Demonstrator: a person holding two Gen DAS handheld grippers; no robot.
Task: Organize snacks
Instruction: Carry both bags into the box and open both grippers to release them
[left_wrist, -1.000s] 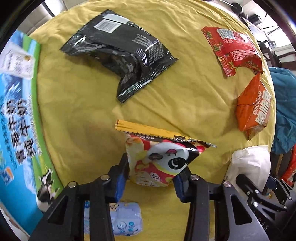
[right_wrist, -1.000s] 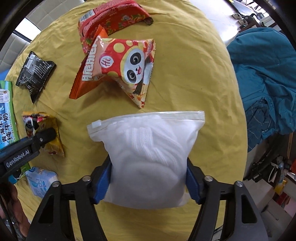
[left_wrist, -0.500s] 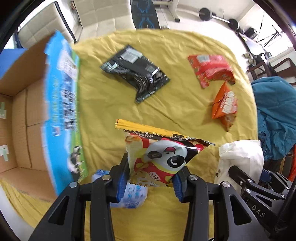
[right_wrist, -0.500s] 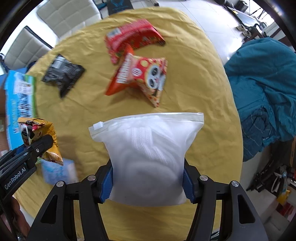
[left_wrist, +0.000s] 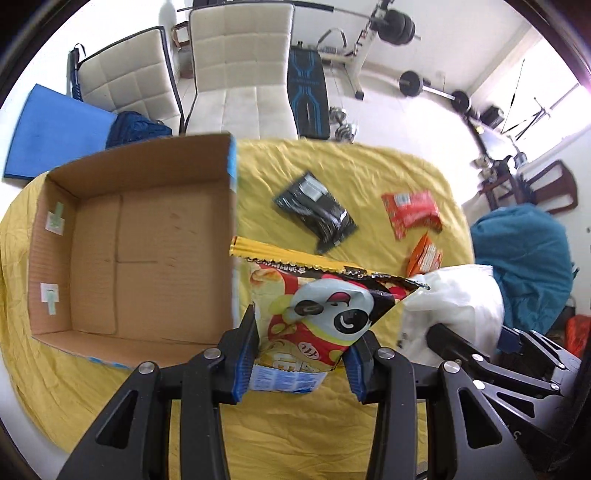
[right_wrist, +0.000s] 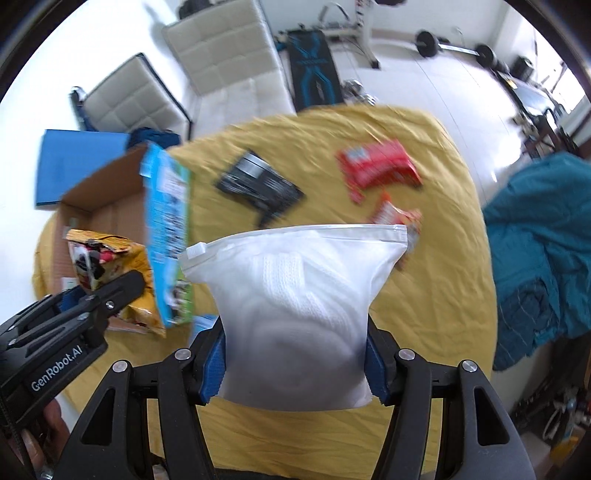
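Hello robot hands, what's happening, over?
Left gripper shut on panda snack bag. Right gripper shut on white zip pouch. Cardboard box open, nothing inside. Nothing blocking it.

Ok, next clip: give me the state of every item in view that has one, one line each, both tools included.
Left tool: shut on the panda snack bag.
Panda snack bag: held up, top torn open.
Right tool: shut on the white zip bag.
White zip bag: held up, zipper closed.
Cardboard box: open, nothing inside.
Black packet: lying flat on the yellow cloth.
Red packet: lying on the cloth.
Orange packet: on the cloth, partly hidden.
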